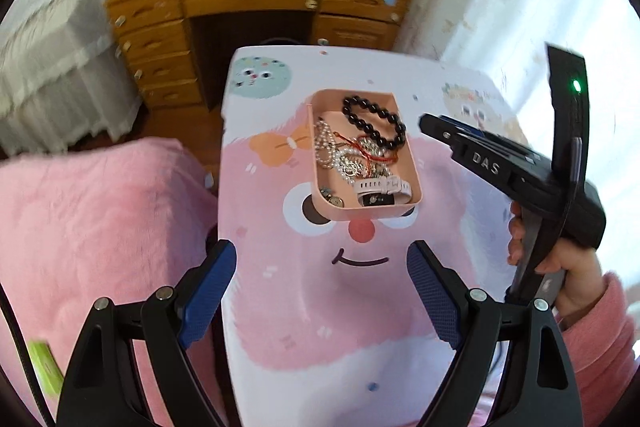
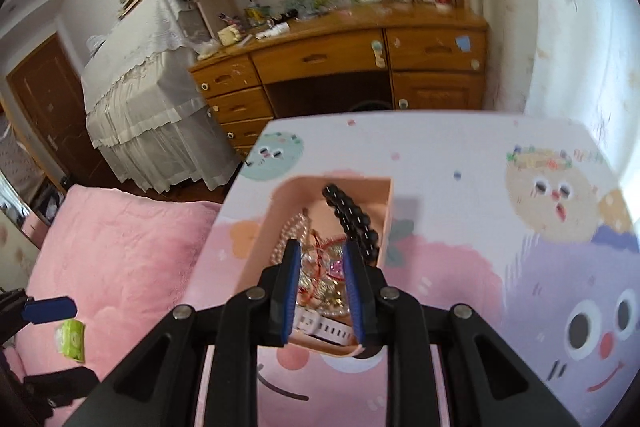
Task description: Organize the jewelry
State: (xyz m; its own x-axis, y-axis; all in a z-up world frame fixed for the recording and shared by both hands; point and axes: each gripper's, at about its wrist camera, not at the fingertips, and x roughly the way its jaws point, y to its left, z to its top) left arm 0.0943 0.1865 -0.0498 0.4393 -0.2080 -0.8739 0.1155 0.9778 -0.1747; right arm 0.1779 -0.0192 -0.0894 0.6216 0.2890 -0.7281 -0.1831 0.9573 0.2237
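Hovering above the pink tray (image 1: 414, 163) near the bench's (image 1: 460, 99) far edge, the right hand-held gripper (image 2: 322, 283), jaws narrowly apart and empty, could snag the red cord (image 1: 370, 151) tangled among pearl strands (image 1: 326, 147), dragging several pieces out, while the left hand-held gripper (image 1: 322, 291) gapes wide, idle.

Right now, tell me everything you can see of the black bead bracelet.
The black bead bracelet is a closed loop of round, glossy dark beads, like polished stone or glass. It lies flat, stretched into a long oval, at the far end of the pink tray, its upper part near the tray's far wall. Its near end overlaps the tangle of pearl and metal chains. Neither gripper touches it.
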